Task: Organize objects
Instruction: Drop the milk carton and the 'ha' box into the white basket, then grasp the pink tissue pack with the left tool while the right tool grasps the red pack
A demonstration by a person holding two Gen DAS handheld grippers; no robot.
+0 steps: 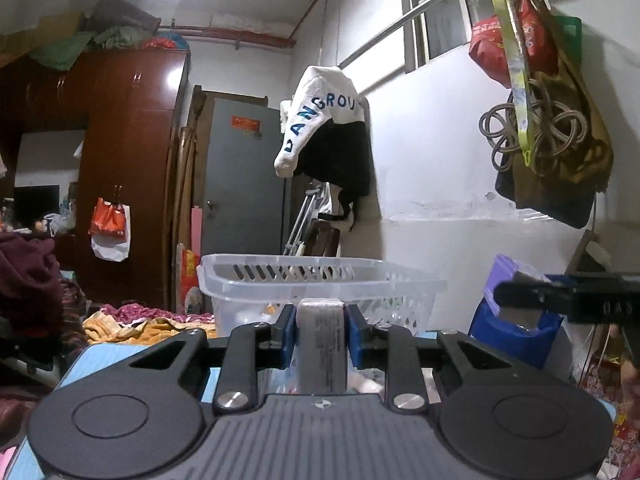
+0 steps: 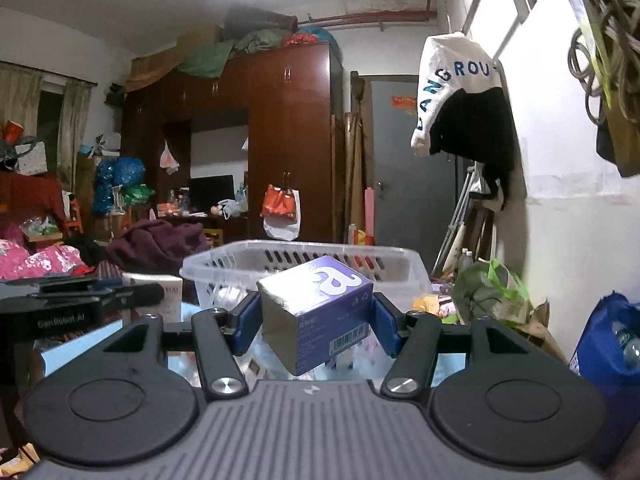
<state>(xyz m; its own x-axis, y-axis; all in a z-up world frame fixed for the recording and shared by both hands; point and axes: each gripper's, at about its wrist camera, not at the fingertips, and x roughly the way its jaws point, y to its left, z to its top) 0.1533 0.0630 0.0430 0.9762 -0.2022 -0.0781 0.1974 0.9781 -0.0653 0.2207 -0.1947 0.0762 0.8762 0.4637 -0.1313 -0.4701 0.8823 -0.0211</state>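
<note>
My left gripper is shut on a narrow white box with small print, held upright just in front of a clear plastic basket. My right gripper is shut on a purple and silver box, tilted, held in front of the same basket. The right gripper shows at the right edge of the left wrist view. The left gripper shows at the left of the right wrist view. Some small items lie inside the basket, blurred.
A light blue surface lies under the grippers. A blue bag stands at the right by the white wall. A white box stands left of the basket. Clothes and bedding lie beyond. A wardrobe and grey door stand behind.
</note>
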